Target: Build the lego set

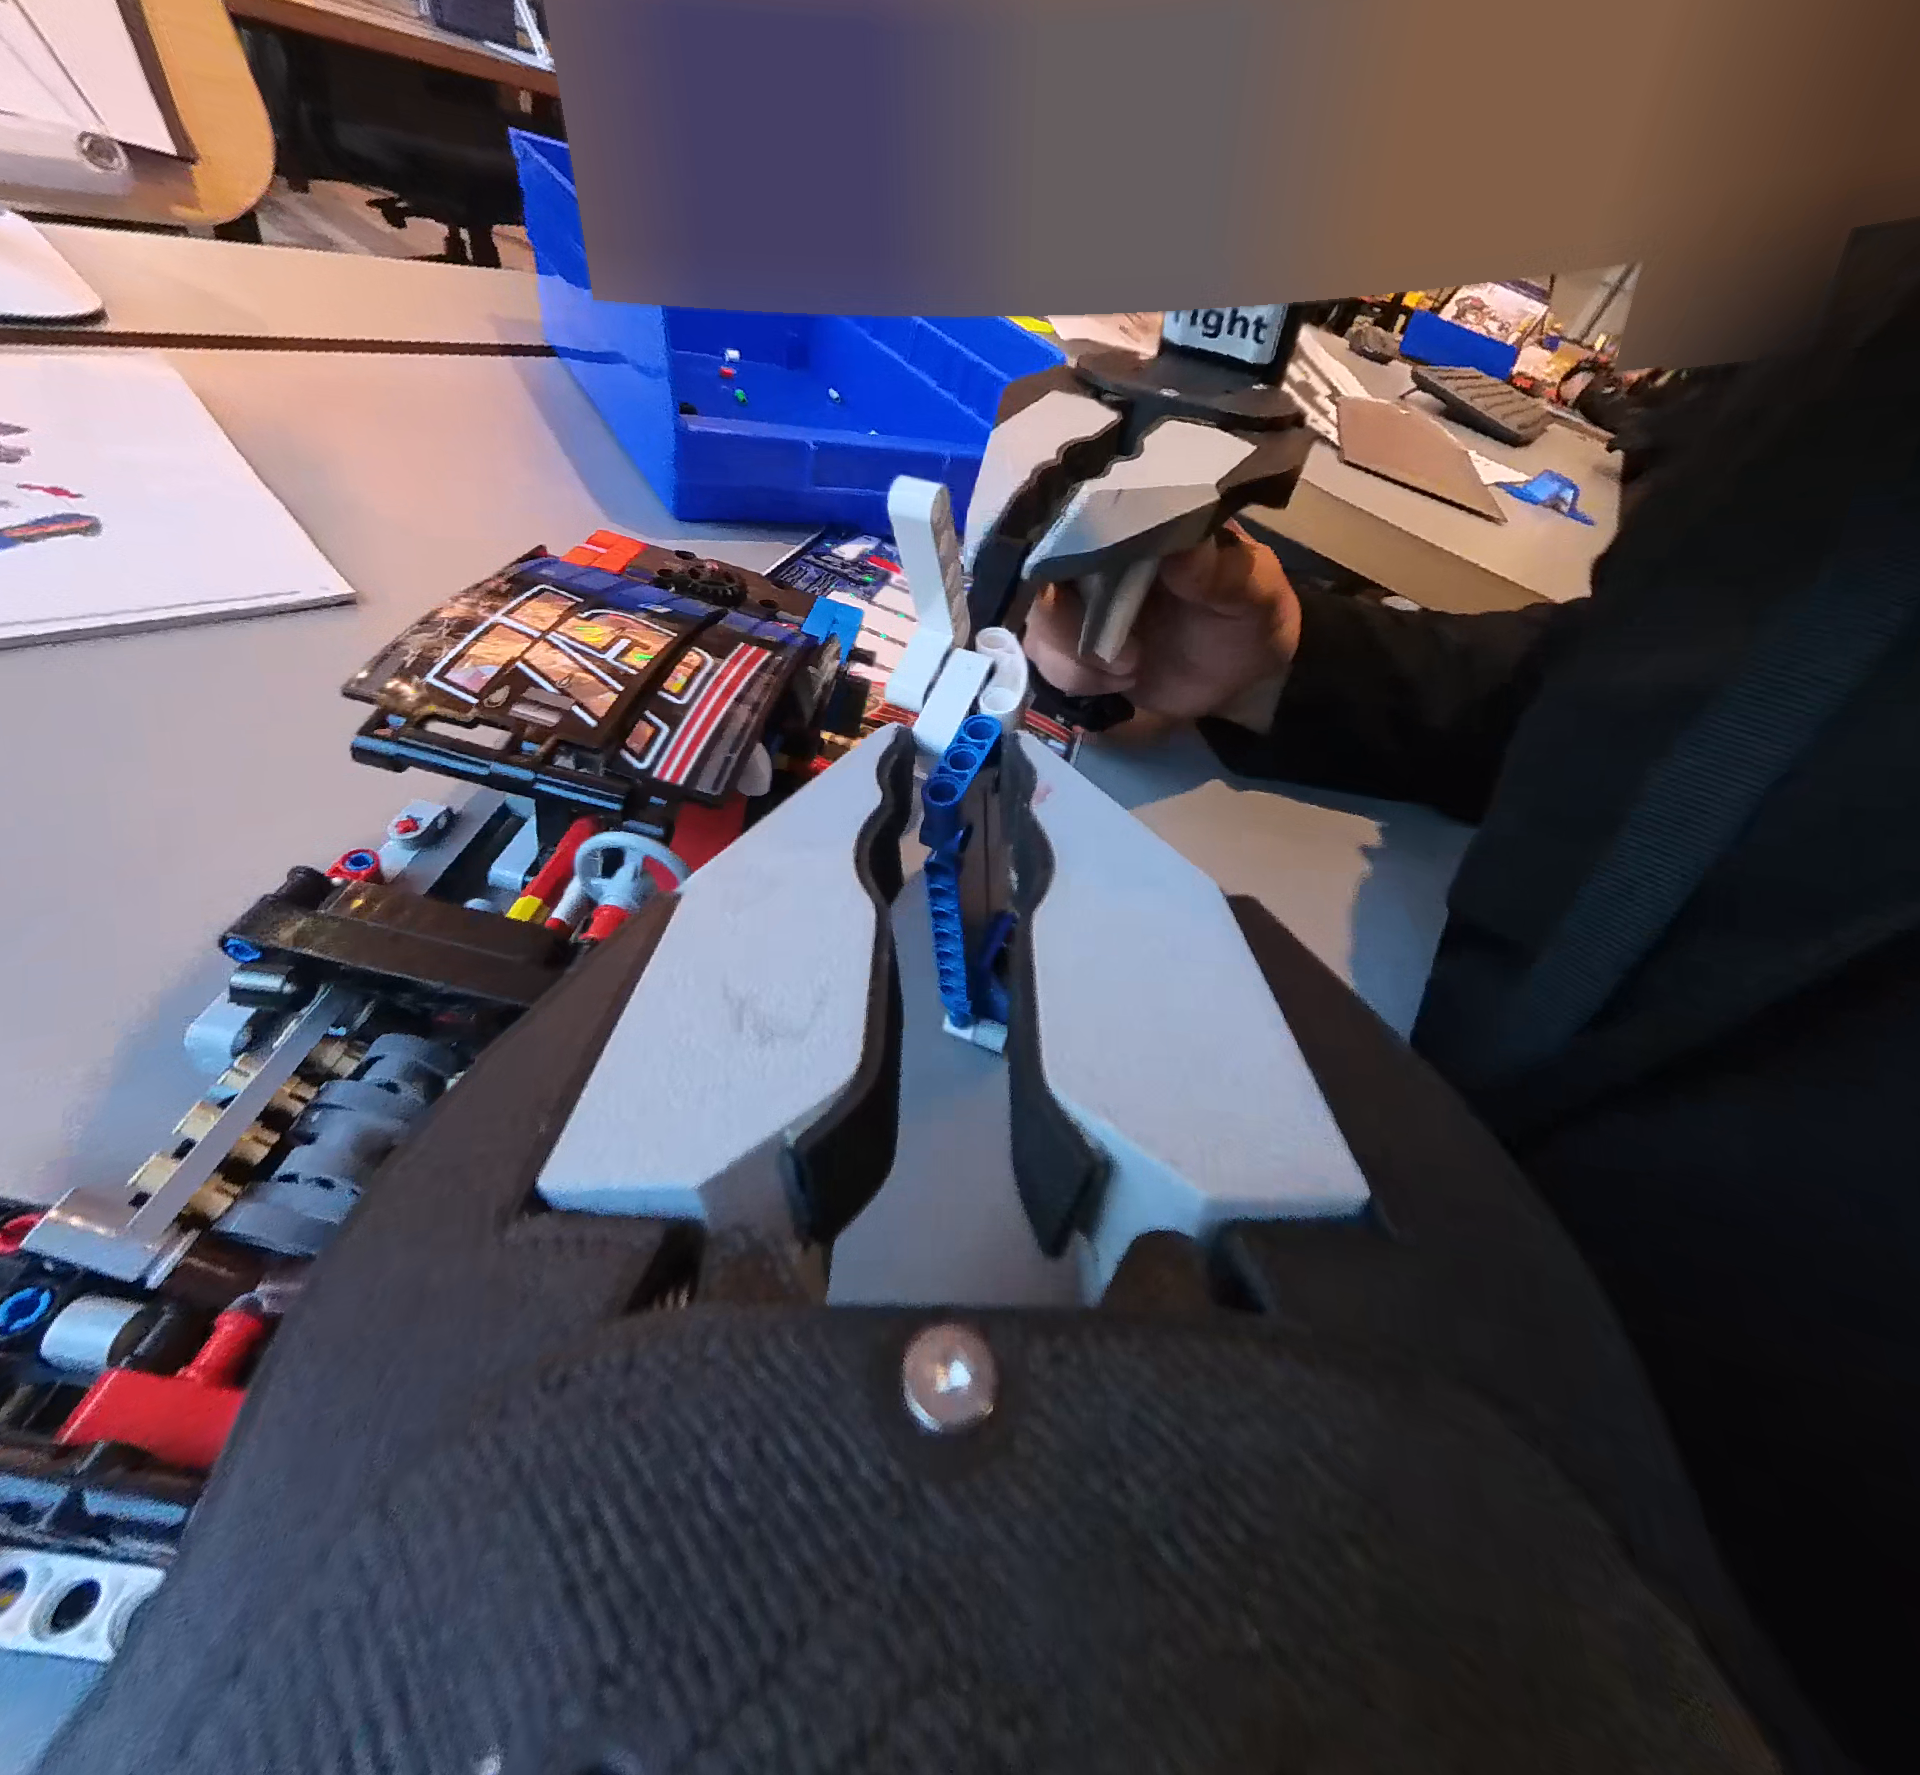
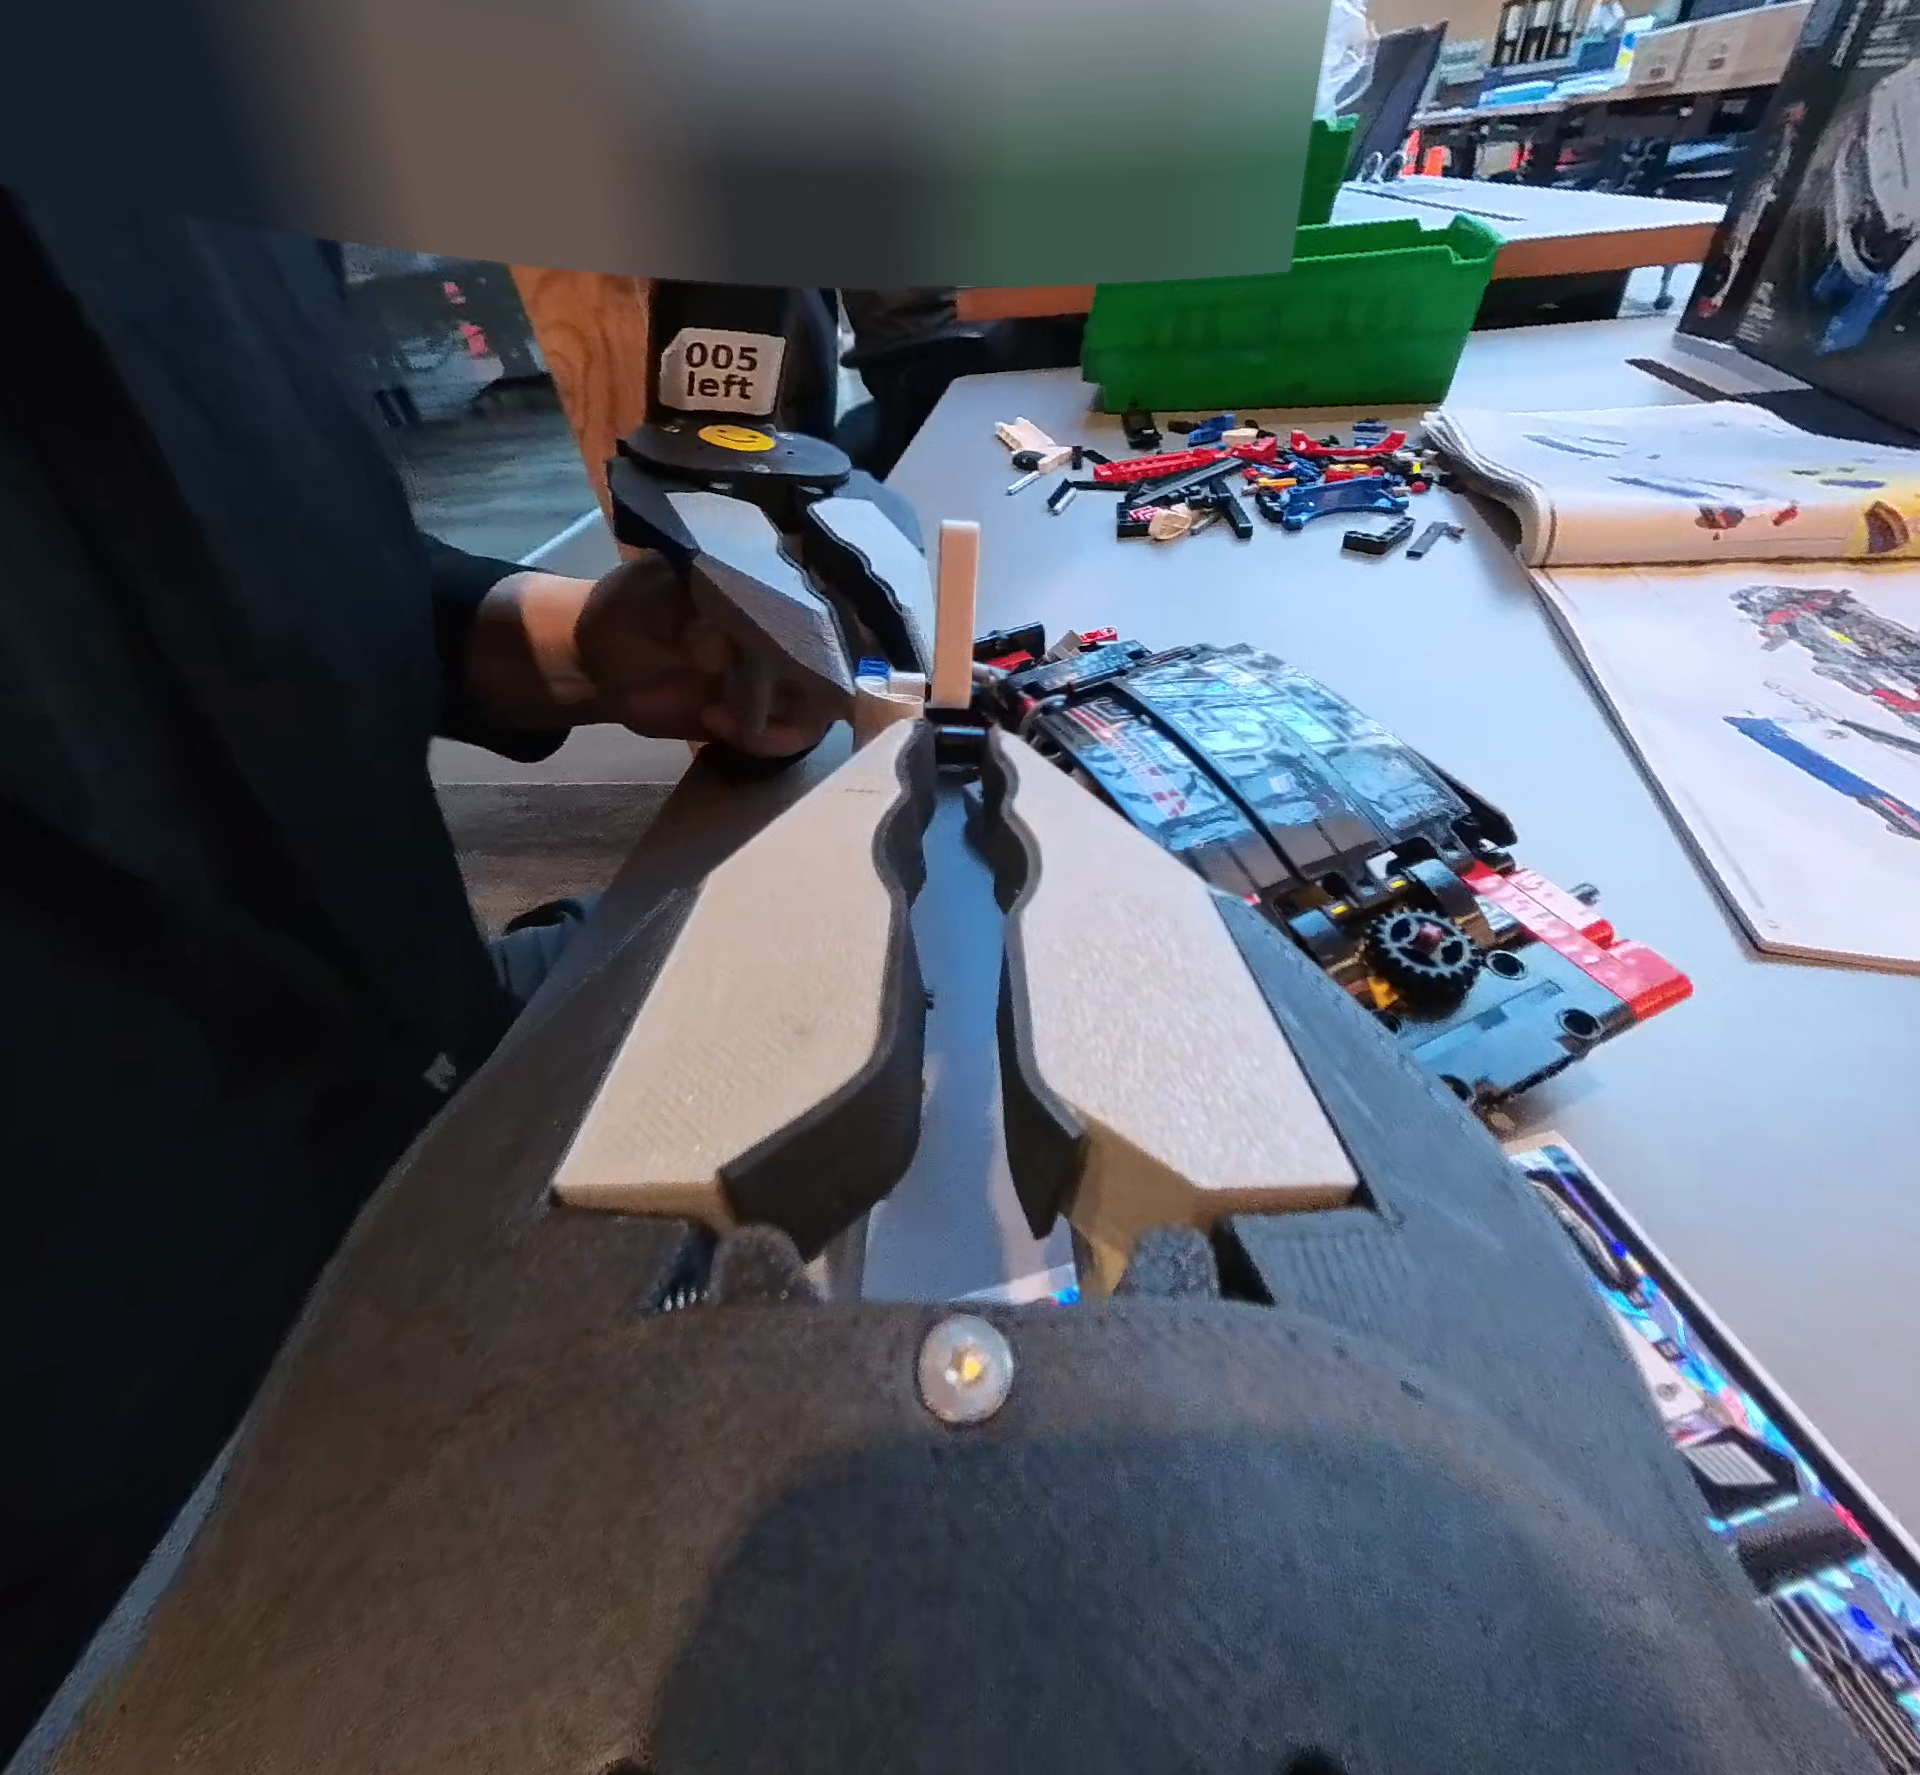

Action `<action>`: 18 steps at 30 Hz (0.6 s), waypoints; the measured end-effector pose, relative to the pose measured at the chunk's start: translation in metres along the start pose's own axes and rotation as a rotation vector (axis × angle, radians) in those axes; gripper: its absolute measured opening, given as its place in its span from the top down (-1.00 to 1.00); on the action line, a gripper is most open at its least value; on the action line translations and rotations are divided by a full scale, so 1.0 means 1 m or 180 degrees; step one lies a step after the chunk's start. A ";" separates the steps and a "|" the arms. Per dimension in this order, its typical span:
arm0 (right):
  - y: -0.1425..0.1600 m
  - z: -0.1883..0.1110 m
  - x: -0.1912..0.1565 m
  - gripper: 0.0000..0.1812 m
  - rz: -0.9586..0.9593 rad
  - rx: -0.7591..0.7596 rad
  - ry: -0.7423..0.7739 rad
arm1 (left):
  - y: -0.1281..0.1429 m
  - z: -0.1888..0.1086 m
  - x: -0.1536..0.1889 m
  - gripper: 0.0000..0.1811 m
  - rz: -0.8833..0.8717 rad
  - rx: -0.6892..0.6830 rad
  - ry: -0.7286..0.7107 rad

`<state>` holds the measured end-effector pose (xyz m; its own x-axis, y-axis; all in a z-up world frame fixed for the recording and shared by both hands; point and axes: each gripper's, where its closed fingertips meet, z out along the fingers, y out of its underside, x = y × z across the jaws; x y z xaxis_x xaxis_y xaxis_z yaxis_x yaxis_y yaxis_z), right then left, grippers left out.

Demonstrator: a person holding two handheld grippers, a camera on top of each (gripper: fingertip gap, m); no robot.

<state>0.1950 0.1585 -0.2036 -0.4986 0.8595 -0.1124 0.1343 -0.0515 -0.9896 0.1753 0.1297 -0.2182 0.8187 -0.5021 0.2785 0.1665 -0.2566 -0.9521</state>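
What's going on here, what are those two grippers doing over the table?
A person is building a lego set with a handheld gripper in each hand. The left gripper is shut on a small blue and white sub-assembly, held above the grey table. The right gripper pinches a small black piece with a white beam standing up from it. Both meet close together. The partly built car lies beside them, with loose parts and an instruction booklet farther back.

We hold the left hand-held gripper and the right hand-held gripper tip to tip, jaws of both nearly closed, each pinching a small piece
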 end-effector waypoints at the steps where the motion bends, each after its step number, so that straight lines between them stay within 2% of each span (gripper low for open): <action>1: -0.002 0.000 0.000 0.93 0.0018 0.0009 0.0006 | -0.001 -0.001 -0.002 0.85 -0.0045 0.0022 -0.0014; 5: -0.015 -0.007 0.002 0.66 0.0185 0.0236 0.0024 | -0.012 -0.010 -0.016 0.85 -0.0521 0.0380 -0.0110; 8: -0.013 -0.011 0.009 0.57 0.0373 0.0199 0.0115 | -0.025 -0.015 -0.020 0.85 -0.1074 0.0862 0.0038; 11: -0.007 -0.010 0.010 0.51 0.0481 0.0083 0.0194 | -0.040 -0.019 -0.020 0.85 -0.1374 0.1322 0.0122; 13: -0.005 -0.009 0.011 0.46 0.0515 0.0059 0.0301 | -0.057 -0.019 -0.017 0.85 -0.1381 0.1562 0.0144; 15: -0.006 -0.011 0.013 0.42 0.0576 0.0127 0.0395 | -0.078 -0.016 -0.009 0.85 -0.1149 0.1706 0.0135; 18: -0.012 -0.014 0.009 0.43 0.0759 0.0323 0.0271 | -0.097 -0.007 0.002 0.85 -0.0833 0.1834 0.0166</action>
<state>0.2012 0.1736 -0.1914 -0.3889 0.8564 -0.3396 0.1505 -0.3046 -0.9405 0.1572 0.1481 -0.1240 0.6856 -0.5261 0.5031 0.6383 0.1022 -0.7630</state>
